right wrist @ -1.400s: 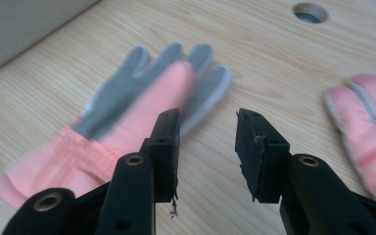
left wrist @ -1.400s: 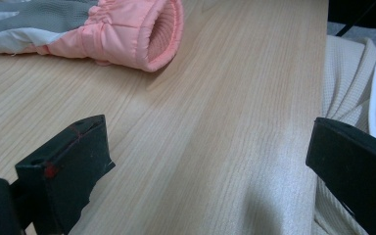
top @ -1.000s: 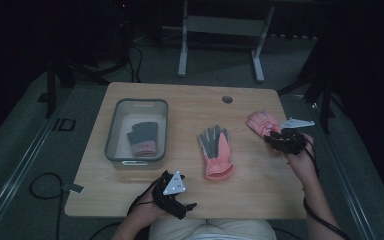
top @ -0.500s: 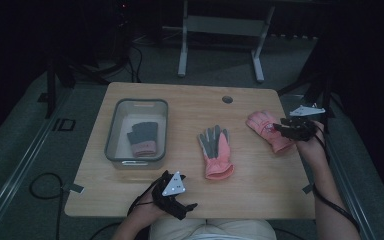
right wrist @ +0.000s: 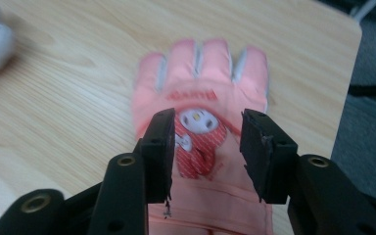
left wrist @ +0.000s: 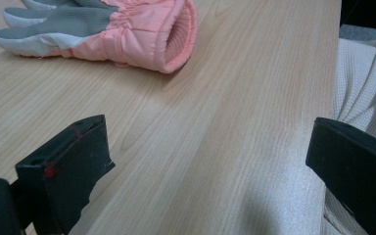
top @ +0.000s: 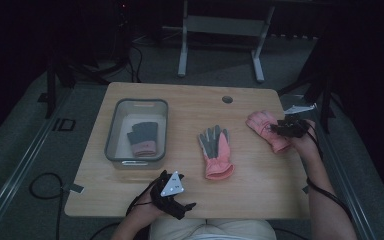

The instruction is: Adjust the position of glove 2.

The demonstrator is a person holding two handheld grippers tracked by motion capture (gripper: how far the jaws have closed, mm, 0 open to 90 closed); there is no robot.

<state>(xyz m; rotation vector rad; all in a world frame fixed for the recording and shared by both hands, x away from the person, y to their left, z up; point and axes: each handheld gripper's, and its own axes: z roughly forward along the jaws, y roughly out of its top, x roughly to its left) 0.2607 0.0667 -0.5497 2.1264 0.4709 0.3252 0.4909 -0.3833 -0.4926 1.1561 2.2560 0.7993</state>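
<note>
A pink glove with a cartoon picture (top: 261, 124) (right wrist: 200, 73) lies back-up near the table's right edge. My right gripper (top: 282, 129) (right wrist: 205, 122) hovers over its cuff end, its jaws having just been opening; they stand apart above the glove's back without pressing on it. A second pink glove with a grey palm (top: 216, 150) (left wrist: 127, 24) lies at mid-table. My left gripper (top: 182, 206) (left wrist: 205, 147) rests at the front edge, wide open with only bare wood between its jaws.
A clear plastic bin (top: 111, 135) at the left holds a grey and pink glove (top: 142, 137). A round cable hole (top: 227, 99) sits at the table's back right. The table's edge and dark floor lie just right of the right hand.
My right gripper has shifted a little toward the table's far right and back over the cartoon glove's cuff end. The left gripper has stayed put.
</note>
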